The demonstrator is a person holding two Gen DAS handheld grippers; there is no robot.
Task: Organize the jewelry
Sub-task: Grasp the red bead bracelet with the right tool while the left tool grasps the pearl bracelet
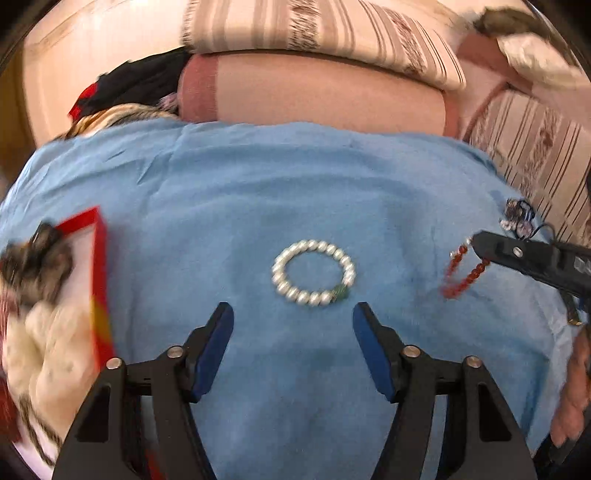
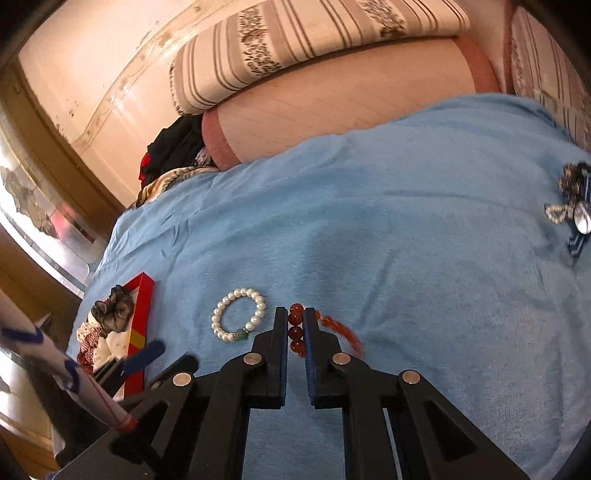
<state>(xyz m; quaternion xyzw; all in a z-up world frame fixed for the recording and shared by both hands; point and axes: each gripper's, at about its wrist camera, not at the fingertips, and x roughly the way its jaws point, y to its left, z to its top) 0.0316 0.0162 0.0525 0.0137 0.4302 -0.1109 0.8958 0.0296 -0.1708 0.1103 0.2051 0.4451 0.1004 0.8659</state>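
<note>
A white pearl bracelet (image 1: 313, 272) with one green bead lies on the blue cloth (image 1: 295, 177), just ahead of my left gripper (image 1: 293, 314), whose jaws stand open and empty. My right gripper (image 2: 296, 318) is shut on a red bead bracelet (image 2: 295, 330); its loose part trails to the right, lifted off the cloth. In the left wrist view that red bead bracelet (image 1: 461, 273) hangs from the right gripper (image 1: 480, 240) at the right. The pearl bracelet (image 2: 238, 314) lies left of the right gripper. A red box (image 1: 99, 280) at the left holds scrunchies (image 1: 37, 258).
A small pile of dark and silver jewelry (image 2: 574, 210) lies at the cloth's far right. Striped cushions (image 1: 321, 33) and a pink bolster (image 1: 314, 92) lie behind the cloth. Dark clothes (image 2: 177, 147) are heaped at the back left. A hand (image 1: 572, 398) shows at the right edge.
</note>
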